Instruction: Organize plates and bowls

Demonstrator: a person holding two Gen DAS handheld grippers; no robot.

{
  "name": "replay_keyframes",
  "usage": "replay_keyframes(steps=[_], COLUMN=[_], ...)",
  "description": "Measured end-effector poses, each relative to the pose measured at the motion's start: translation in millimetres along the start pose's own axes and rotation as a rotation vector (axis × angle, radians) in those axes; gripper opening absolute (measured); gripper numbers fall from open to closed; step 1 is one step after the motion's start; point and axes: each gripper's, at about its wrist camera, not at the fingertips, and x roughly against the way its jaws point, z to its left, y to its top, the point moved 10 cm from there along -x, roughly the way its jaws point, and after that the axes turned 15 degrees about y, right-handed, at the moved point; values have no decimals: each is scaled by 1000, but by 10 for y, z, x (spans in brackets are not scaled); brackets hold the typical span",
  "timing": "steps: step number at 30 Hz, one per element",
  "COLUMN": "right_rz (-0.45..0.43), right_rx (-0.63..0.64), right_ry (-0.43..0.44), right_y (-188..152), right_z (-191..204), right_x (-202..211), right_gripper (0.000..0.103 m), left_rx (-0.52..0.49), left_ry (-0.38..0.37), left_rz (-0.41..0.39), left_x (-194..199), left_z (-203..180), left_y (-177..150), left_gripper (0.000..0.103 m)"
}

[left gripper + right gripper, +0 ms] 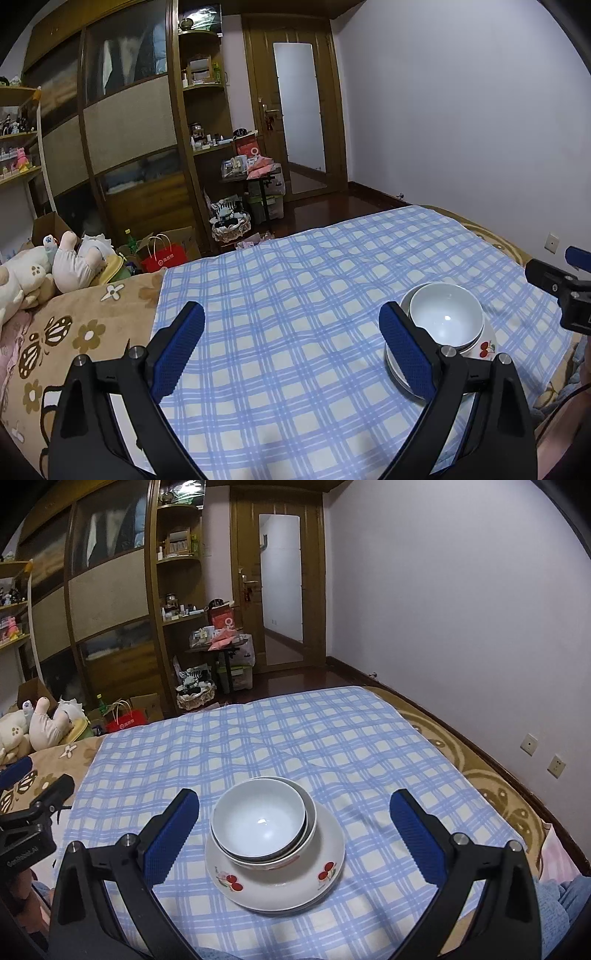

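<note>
Bowls [260,821] sit nested on plate [280,882], biggest underneath so stack's stable; left claw [291,354] & right claw [293,843] both spread, empty.

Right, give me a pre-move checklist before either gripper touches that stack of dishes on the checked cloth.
1. Right gripper open, empty: ok.
2. Left gripper open, empty: ok.
3. Small white ceramic bowl nested upright in the wider white bowl: ok.
4. Both bowls seated on the cherry-patterned white plate: ok.
5. Stack centred between the right gripper's fingers: ok.
6. More plates under the top one: cannot tell.
</note>
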Motion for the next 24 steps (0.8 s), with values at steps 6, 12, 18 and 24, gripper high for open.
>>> replay_keyframes(steps=[6,12,18,24], right_rz=[2,9,14,29], right_rx=[-9,-4,-6,-19], right_ry=[-5,-4,-7,-14], right_y=[-30,-62,-84,-136], right_z=[-9,-3,-1,-9], right_x=[-20,-23,-23,-39], right_gripper=[103,103,103,103], left_rx=[2,8,28,35], left_ry=[1,-8,8,24], left_rz=[22,52,62,55], left_x=[-23,-79,-103,-102], left_z=[24,18,60,90], left_y=[-43,-79,-92,-83], left_gripper=[94,94,94,94])
